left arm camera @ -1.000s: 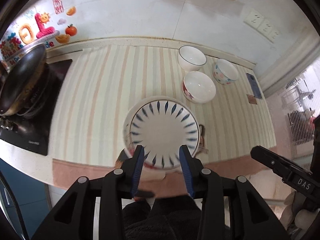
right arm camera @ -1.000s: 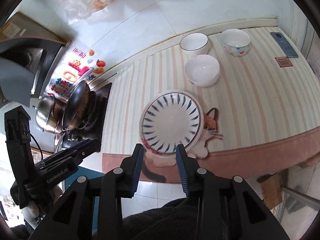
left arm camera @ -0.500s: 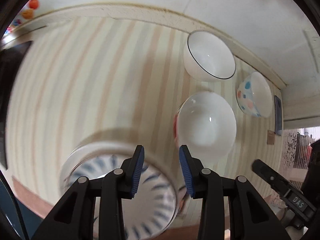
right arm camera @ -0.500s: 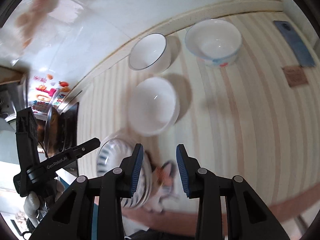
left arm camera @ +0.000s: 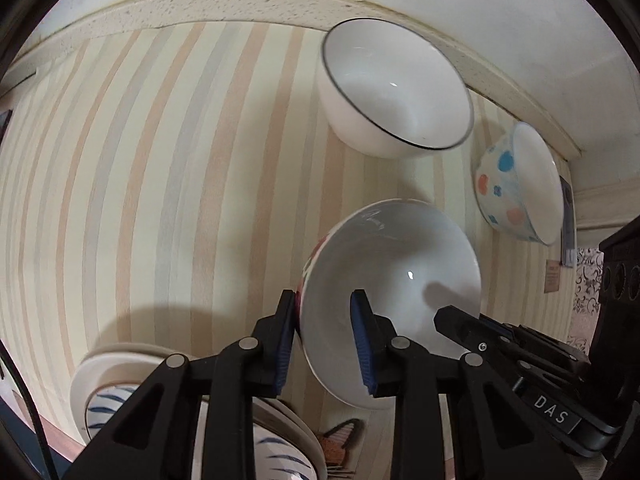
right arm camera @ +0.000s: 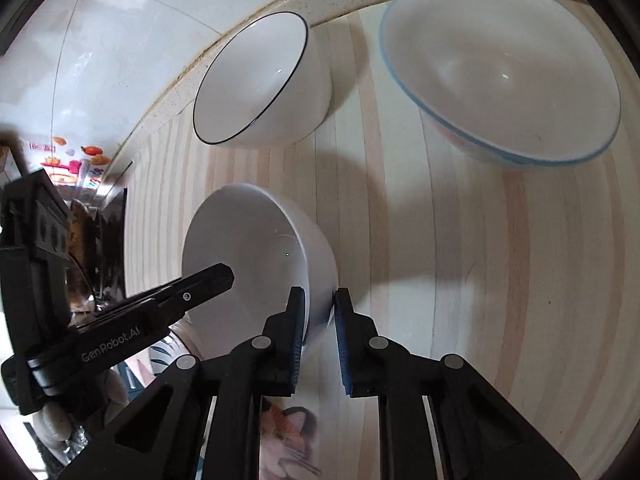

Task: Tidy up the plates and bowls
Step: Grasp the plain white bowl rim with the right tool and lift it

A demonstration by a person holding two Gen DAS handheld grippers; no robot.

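A white bowl with red marks outside (left arm camera: 396, 264) stands on the striped counter; it also shows in the right wrist view (right arm camera: 256, 248). My left gripper (left arm camera: 325, 320) straddles its left rim, jaws apart, one finger inside. My right gripper (right arm camera: 318, 312) straddles its right rim, jaws nearly closed on the wall. A black-rimmed white bowl (left arm camera: 394, 88) (right arm camera: 260, 80) and a dotted, blue-rimmed bowl (left arm camera: 520, 188) (right arm camera: 504, 64) stand behind. A blue-patterned plate stack (left arm camera: 120, 392) lies at lower left.
The counter's raised back edge (left arm camera: 240, 4) and white tiled wall run behind the bowls. A cat-print mat (right arm camera: 288, 432) lies at the front. A stove with a pan (right arm camera: 84, 240) is far left. A dark phone (left arm camera: 567, 224) lies at the right.
Both grippers moved forward and down from above the plate to the red-marked bowl. Each now straddles one side of its rim; the right jaws have narrowed.
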